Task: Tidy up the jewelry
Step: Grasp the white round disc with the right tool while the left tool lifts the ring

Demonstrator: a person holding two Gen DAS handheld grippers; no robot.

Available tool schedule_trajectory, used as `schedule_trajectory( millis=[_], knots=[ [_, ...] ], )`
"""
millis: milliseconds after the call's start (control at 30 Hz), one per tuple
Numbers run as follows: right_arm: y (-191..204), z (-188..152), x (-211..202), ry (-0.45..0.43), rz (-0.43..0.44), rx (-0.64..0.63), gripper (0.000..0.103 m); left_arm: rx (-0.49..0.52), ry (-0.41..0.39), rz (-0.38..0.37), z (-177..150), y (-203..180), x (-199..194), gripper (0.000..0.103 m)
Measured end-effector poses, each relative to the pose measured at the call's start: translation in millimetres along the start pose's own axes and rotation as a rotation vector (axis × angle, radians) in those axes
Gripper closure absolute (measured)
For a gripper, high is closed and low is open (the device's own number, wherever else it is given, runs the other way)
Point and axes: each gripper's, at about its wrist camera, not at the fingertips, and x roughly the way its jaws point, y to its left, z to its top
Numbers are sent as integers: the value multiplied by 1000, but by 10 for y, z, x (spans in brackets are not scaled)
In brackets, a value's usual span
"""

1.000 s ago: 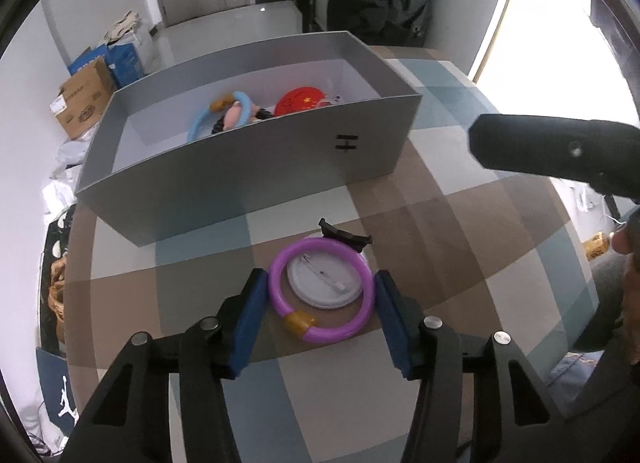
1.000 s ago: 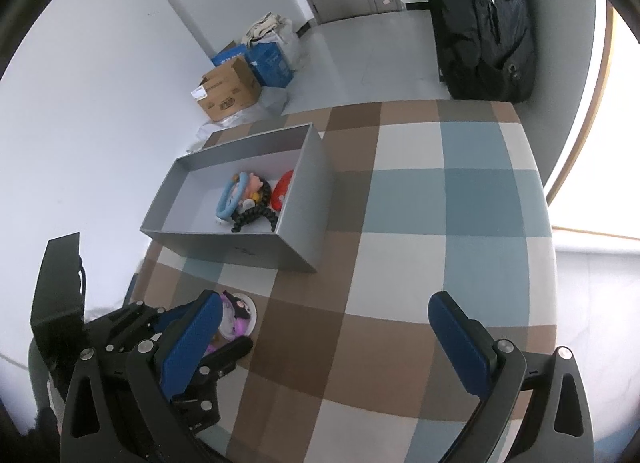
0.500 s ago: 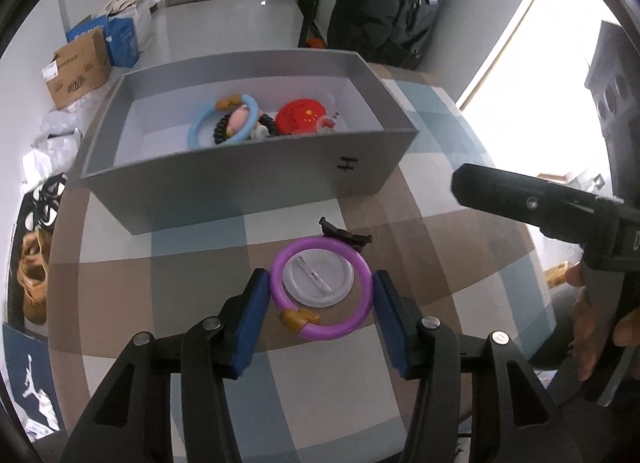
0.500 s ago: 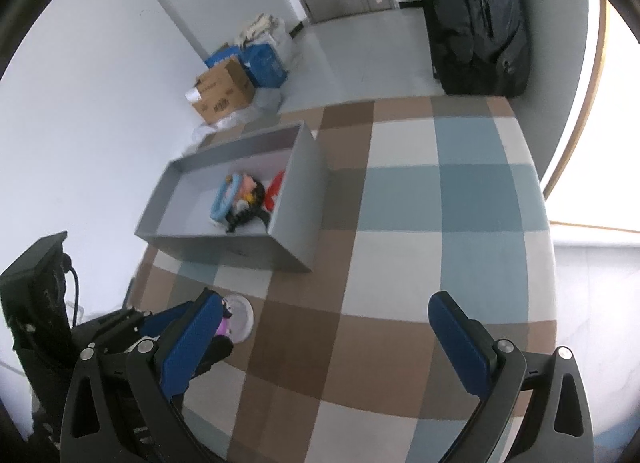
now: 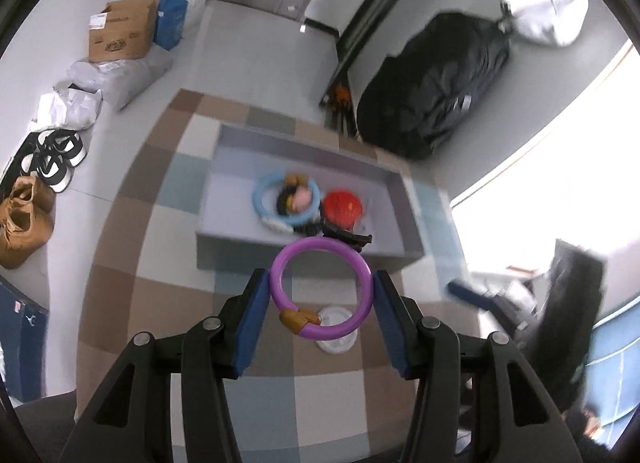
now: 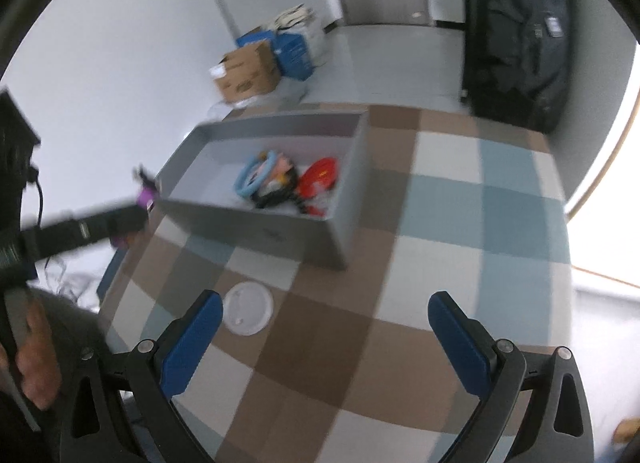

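We see the purple bangle [image 5: 322,287] pinched between the blue pads of the left gripper [image 5: 320,303], lifted clear of the checked tablecloth [image 5: 160,303] and hanging just short of the grey box [image 5: 304,253], over its near wall. A black clip [image 5: 347,238] juts from the bangle's far edge, toward the box. The left gripper tilts steeply downward, its fingers reaching toward the box; from the right wrist camera its dark arm comes in from the left of the box, blurred, with a hand [image 6: 34,363] gripping the handle low at the frame's edge.

A white disc [image 6: 248,313] lies flat on the cloth, on the near side of the box and well apart from it; in the left view it shows under the raised bangle.

Inside the box we find a light-blue ring [image 5: 286,201] around a small doll, and beside it a red round piece [image 5: 343,209].

The right gripper [image 6: 326,343] also points down at the cloth on the near side of the box, its jaws spread wide with nothing between them, the left pad just beside the disc.
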Motion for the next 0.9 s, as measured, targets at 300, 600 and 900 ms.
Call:
schedule_trajectory(
  millis=[300,600,900],
  knots=[
    [397,-61,307,70,13,-124,10,-44,-24,15,83,192,-42,56],
    [633,-85,448,95,-14,-200,32,-103,-20,0,128,358,-93,56],
    [764,-152,467,90,-102,-286,45,-97,-23,-13,135,343,-102,56]
  ],
)
